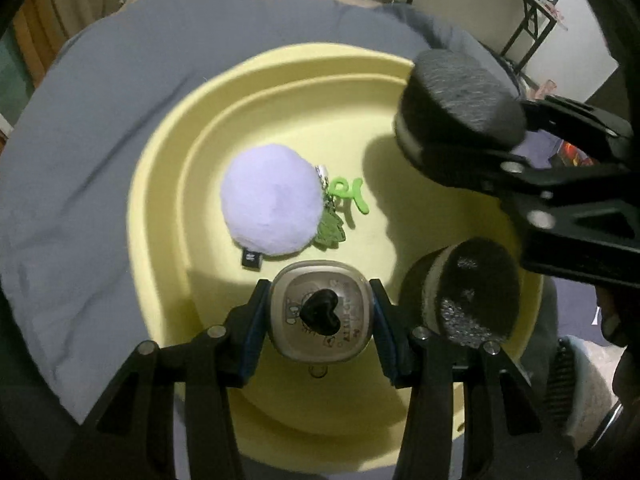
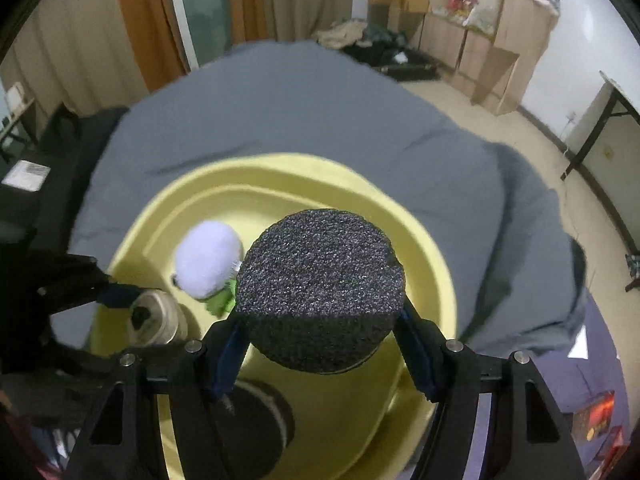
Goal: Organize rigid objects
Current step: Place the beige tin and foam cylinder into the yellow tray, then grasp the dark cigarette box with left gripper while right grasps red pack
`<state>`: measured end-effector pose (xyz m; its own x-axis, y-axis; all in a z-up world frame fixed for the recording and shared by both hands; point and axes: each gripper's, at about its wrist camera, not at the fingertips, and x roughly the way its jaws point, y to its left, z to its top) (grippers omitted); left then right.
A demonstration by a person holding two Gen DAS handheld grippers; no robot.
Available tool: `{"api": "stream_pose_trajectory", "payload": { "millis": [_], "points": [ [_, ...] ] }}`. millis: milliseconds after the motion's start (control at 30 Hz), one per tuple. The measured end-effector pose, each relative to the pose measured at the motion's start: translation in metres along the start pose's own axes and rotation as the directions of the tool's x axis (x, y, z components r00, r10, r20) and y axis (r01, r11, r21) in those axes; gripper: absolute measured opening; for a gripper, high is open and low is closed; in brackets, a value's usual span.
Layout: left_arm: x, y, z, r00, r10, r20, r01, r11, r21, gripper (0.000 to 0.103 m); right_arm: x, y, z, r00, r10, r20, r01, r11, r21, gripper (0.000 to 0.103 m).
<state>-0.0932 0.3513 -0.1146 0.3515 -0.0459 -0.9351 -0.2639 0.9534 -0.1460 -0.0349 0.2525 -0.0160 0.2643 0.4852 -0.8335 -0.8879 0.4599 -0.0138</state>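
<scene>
Over yellow basin [image 1: 160,200]: tin [image 1: 320,312] clamped in left gripper [image 1: 320,316]; sponge disc [image 2: 320,288] in right gripper [image 2: 320,332]

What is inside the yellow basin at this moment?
In the yellow basin lie a lilac plush ball with green charms and one black round sponge. The floor under them is hidden.

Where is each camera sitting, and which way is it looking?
Left wrist view: sits on the left gripper, looking steeply down into the yellow basin; its fingers clamp a small tin, and the right gripper reaches in from the right.
Right wrist view: sits on the right gripper, looking down over the basin and grey cloth; its fingers hold a round dark sponge.
Both show the basin, the purple plush ball and both held things.
</scene>
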Motion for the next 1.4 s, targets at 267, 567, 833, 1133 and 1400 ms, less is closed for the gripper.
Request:
{"api": "stream_pose_trajectory", "payload": {
  "millis": [267,567,833,1133,1400],
  "points": [
    [0.007,0.004,0.008,1.000,-0.004,0.012,0.004,1.000,-0.010,0.050,0.046,-0.005,0.003,0.999,-0.025,-0.043,0.024,1.000,-0.015,0.068],
    [-0.033,0.007,0.015,0.995,-0.035,0.097,0.035,0.999,-0.007,0.103,-0.006,-0.020,-0.002,0.994,-0.013,0.106,0.004,0.996,0.087,0.103],
    [-0.064,-0.094,0.066,0.978,-0.115,0.175,0.091,0.986,0.140,0.103,-0.131,-0.162,-0.099,0.951,-0.237,0.197,0.143,0.905,0.401,0.103],
    [-0.011,-0.262,0.105,0.990,-0.096,0.106,0.052,0.934,0.353,0.103,-0.181,-0.309,-0.269,0.877,-0.474,-0.079,0.411,0.654,0.635,0.103],
    [0.049,-0.331,0.112,0.997,-0.009,0.076,-0.024,0.905,0.425,0.103,-0.149,-0.315,-0.284,0.874,-0.480,-0.069,0.416,0.669,0.615,0.103]
  ]
}}
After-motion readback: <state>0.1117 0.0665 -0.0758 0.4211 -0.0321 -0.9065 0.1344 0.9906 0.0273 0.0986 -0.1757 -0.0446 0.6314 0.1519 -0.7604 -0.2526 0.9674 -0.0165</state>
